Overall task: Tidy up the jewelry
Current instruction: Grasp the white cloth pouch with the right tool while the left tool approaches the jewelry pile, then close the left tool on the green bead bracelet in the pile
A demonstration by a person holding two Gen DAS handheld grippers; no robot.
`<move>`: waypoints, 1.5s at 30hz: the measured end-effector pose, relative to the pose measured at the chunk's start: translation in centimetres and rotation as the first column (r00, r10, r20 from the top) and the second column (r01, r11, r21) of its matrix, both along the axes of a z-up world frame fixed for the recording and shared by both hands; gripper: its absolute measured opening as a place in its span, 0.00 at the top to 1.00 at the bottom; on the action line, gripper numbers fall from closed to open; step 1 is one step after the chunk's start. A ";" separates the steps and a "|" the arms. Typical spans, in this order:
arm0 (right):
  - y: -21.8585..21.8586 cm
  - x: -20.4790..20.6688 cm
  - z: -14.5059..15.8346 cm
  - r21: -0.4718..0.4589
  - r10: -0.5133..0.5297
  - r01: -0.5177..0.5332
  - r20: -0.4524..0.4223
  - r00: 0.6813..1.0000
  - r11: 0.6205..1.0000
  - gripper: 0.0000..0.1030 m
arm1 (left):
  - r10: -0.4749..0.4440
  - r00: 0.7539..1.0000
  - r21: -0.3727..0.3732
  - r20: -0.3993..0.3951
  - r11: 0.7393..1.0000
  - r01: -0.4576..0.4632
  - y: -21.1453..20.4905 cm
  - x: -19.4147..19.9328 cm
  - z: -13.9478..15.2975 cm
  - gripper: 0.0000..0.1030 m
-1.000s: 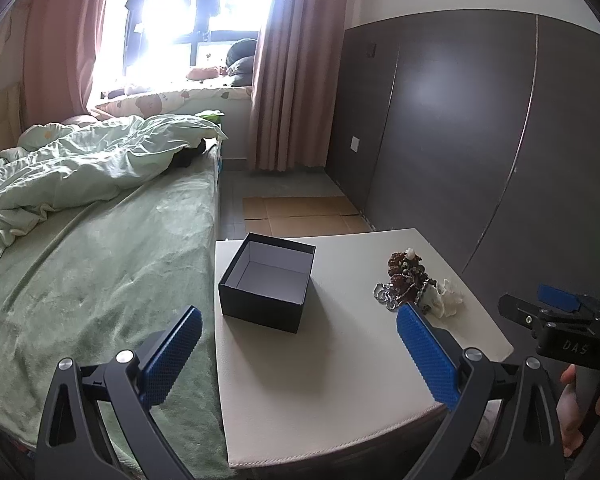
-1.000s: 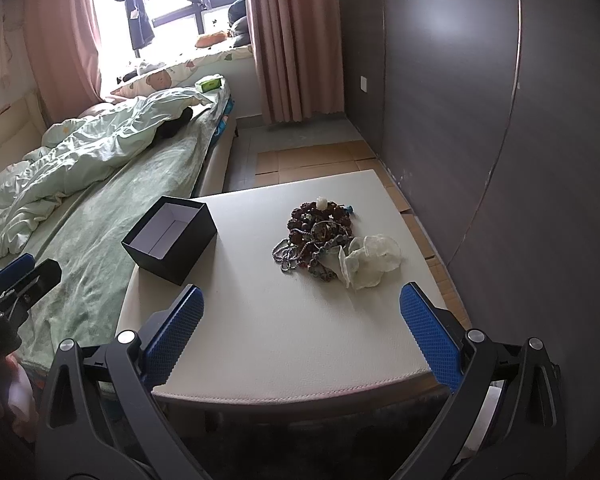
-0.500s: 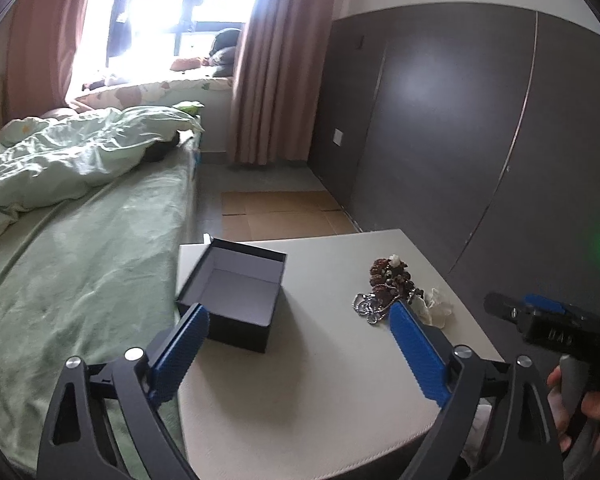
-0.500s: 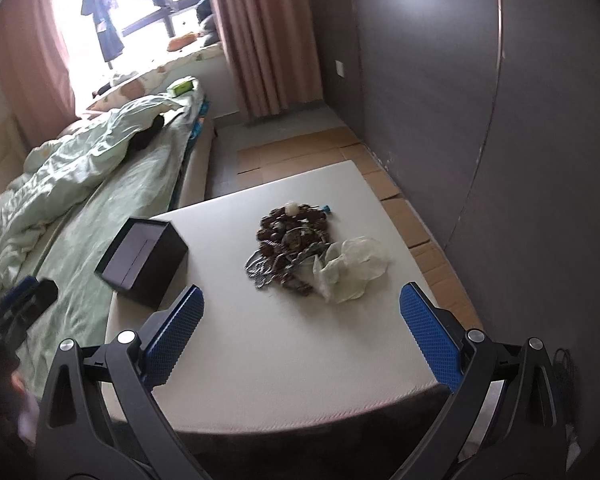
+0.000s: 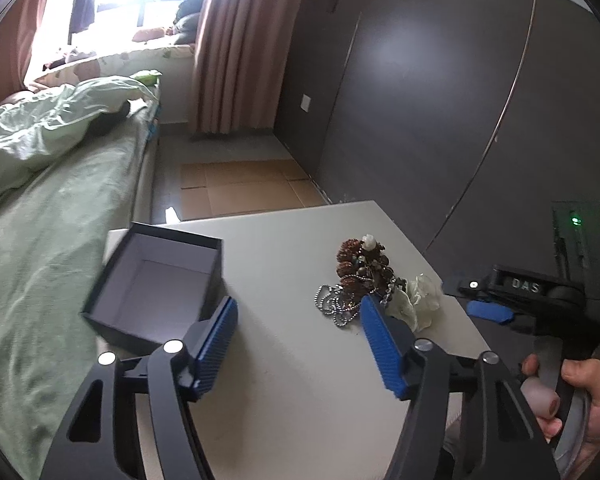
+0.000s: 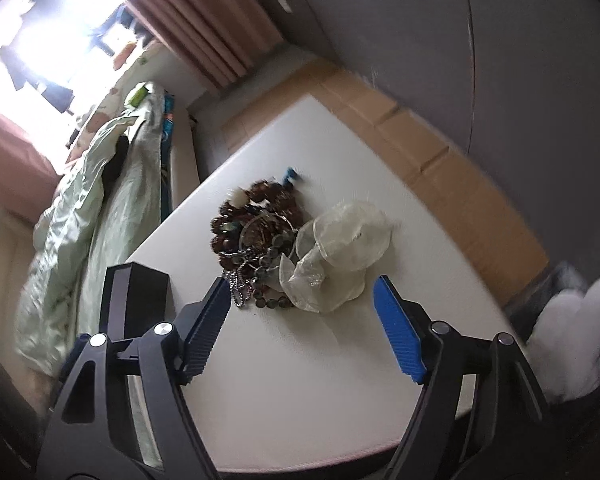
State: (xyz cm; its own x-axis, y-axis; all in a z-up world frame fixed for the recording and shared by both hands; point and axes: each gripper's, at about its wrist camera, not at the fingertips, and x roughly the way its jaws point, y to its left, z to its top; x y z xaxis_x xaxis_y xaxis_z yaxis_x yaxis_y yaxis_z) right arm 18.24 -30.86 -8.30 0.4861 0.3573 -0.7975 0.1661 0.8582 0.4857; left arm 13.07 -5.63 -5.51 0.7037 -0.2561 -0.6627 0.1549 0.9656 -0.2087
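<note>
A tangled pile of bead bracelets and chains (image 5: 360, 276) (image 6: 256, 240) lies on the white table (image 5: 292, 360) (image 6: 320, 380), with a sheer pale pouch (image 5: 418, 300) (image 6: 340, 248) beside it. An open, empty black box (image 5: 156, 284) (image 6: 134, 300) stands at the table's left. My left gripper (image 5: 300, 336) is open and empty over the table, between the box and the pile. My right gripper (image 6: 304, 328) is open and empty, tilted, just short of the pile and pouch; it also shows in the left wrist view (image 5: 496, 304).
A bed with green bedding (image 5: 40, 216) runs along the table's left side. A dark panelled wall (image 5: 440, 100) stands behind and to the right. Cardboard sheets (image 5: 240, 188) lie on the floor beyond the table. Something white and fluffy (image 6: 576, 340) sits at the right.
Both grippers have moved forward over the table and narrowed somewhat. The right one has tilted and closed in on the jewelry pile. The left one now sits between box and pile.
</note>
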 end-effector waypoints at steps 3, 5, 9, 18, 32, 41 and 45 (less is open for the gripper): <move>0.1 1.1 -1.1 -0.004 -0.012 0.011 -0.040 0.999 1.000 0.31 | -0.018 1.000 -0.008 -0.025 1.000 0.018 -0.9 1.4 -1.2 0.47; 0.1 1.7 -1.5 -0.004 -0.020 0.020 -0.053 0.998 1.000 0.31 | -0.034 0.999 -0.017 -0.042 0.999 0.033 -1.4 2.2 -1.9 0.50; -0.2 3.1 -2.6 -0.010 -0.047 0.047 -0.083 0.995 0.999 0.36 | -0.056 0.997 -0.020 -0.058 0.998 0.055 -2.4 3.4 -3.0 0.50; -1.1 5.5 -4.3 -0.006 -0.132 0.133 -0.118 0.984 0.991 0.69 | -0.147 0.982 -0.089 -0.120 0.987 0.137 -5.0 5.9 -5.6 0.57; -4.2 2.4 -1.9 0.161 -0.245 0.250 -0.053 0.968 0.955 0.95 | -0.235 0.957 -0.131 -0.171 0.968 0.215 -8.7 7.8 -9.1 0.64; -5.1 1.3 -0.3 0.205 -0.248 0.245 -0.013 0.969 0.948 0.95 | -0.218 0.960 -0.124 -0.178 0.972 0.198 -9.6 8.8 -10.8 0.92; -5.5 0.8 0.6 0.220 -0.245 0.234 0.023 0.969 0.947 0.95 | -0.193 0.971 -0.096 -0.144 0.979 0.180 -9.6 7.7 -9.9 0.93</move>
